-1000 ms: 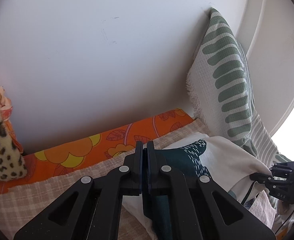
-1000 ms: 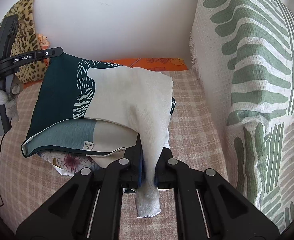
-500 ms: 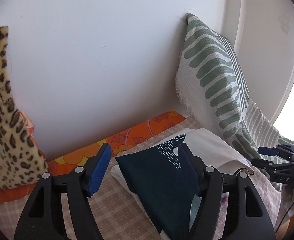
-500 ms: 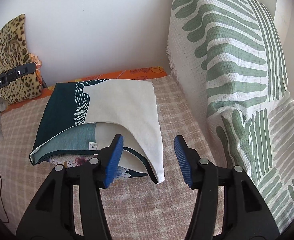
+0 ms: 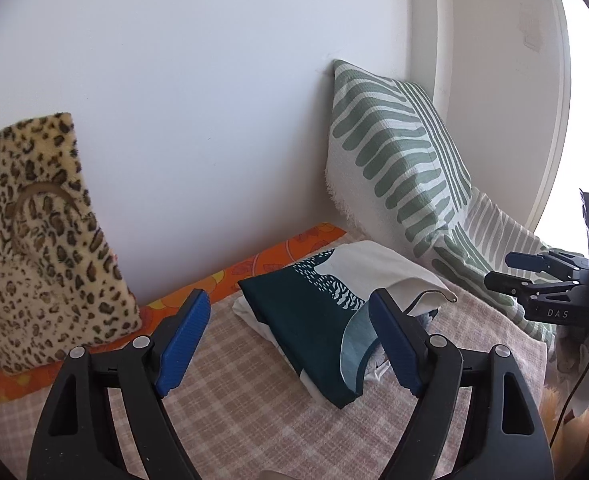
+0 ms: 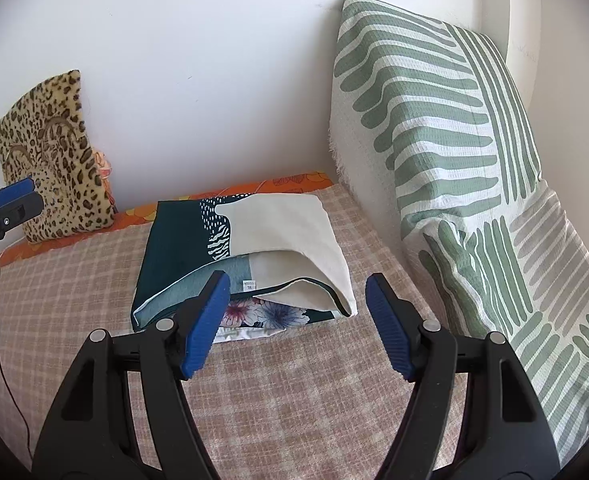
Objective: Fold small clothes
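Folded garment lies on checked bed cover, ahead of both claws, touching neither. Left claw spread wide, holding nothing; right claw likewise.

Two matte black plastic grippers are seen — left gripper, right gripper — each fitted with ribbed blue pads and silver screws.

Folded garment is showing dark teal, cream and pale blue, with a floral piece peeking beneath. Pink checked blanket, orange flowered sheet, leopard-print cushion, green-striped white pillow. Both tools' pads are glowing blue.
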A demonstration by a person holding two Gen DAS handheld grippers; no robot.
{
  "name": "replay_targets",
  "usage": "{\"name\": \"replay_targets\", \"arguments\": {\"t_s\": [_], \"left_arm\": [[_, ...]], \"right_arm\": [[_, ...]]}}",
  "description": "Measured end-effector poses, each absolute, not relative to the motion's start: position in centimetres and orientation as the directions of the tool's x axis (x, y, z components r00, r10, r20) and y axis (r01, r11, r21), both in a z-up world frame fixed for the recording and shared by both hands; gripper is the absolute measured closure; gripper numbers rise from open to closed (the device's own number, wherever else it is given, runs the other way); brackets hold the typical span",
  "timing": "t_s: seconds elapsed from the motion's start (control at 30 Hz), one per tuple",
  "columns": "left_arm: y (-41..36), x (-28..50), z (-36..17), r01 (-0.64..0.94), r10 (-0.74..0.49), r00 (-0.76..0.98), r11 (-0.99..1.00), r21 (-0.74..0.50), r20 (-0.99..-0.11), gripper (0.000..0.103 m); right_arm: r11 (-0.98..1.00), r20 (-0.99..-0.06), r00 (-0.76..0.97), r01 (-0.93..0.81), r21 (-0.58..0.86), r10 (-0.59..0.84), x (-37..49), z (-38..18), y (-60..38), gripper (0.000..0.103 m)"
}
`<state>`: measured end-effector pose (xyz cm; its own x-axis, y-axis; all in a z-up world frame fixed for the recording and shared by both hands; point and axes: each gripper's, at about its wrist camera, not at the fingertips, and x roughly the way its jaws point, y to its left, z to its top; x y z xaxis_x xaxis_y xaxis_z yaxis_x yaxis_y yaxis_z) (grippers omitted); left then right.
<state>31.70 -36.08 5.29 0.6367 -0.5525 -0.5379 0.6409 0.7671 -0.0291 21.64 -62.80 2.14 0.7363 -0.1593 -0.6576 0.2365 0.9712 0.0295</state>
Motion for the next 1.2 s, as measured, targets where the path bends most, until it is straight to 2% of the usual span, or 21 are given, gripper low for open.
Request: {"name": "replay_targets", "arguments": {"t_s": [0.13,0.2,0.33,0.43,0.5,0.6,0.93,1.2], "left_arm": [[-35.0,28.5,5.9,0.645,-0.550,0.639,0.764,-0.015,-0.537,0.020],[-34.2,26.9,6.1,0.637,-0.540,0.647,0.771,-0.008,-0.539,0.020],[-32.7,23.5,6.1,0.645,-0.547,0.642,0.764,-0.008,-0.537,0.019],[-31.5,21.2,6.1,0.646,-0.553,0.639,0.763,-0.017,-0.535,0.019],[-30.6,19.8,6.1,0.645,-0.558,0.636,0.764,-0.029,-0.533,0.017],[-29.4,18.2,5.7,0.630,-0.542,0.642,0.776,-0.029,-0.543,0.003],[-27.1,14.2,4.6,0.615,-0.527,0.657,0.788,-0.021,-0.540,0.002],[-26.8,13.6,3.5,0.598,-0.495,0.653,0.801,-0.010,-0.574,0.002]], "right_arm": [[0.964,-0.643,0.744,0.263,0.032,-0.181,19.3,3.0,-60.9,0.028],[0.961,-0.627,0.754,0.276,0.031,-0.196,17.9,3.2,-59.8,0.016],[0.956,-0.601,0.767,0.294,0.018,-0.224,15.3,3.6,-57.3,0.015],[0.952,-0.597,0.771,0.302,0.038,-0.221,13.5,3.3,-56.0,0.007],[0.945,-0.588,0.772,0.324,0.040,-0.239,12.2,3.0,-55.3,0.007],[0.936,-0.582,0.769,0.350,0.037,-0.265,10.7,2.4,-54.4,0.007],[0.927,-0.591,0.767,0.365,0.081,-0.250,8.6,-0.1,-52.9,0.007],[0.922,-0.591,0.766,0.377,0.093,-0.253,8.0,-0.8,-52.7,0.007]]}}
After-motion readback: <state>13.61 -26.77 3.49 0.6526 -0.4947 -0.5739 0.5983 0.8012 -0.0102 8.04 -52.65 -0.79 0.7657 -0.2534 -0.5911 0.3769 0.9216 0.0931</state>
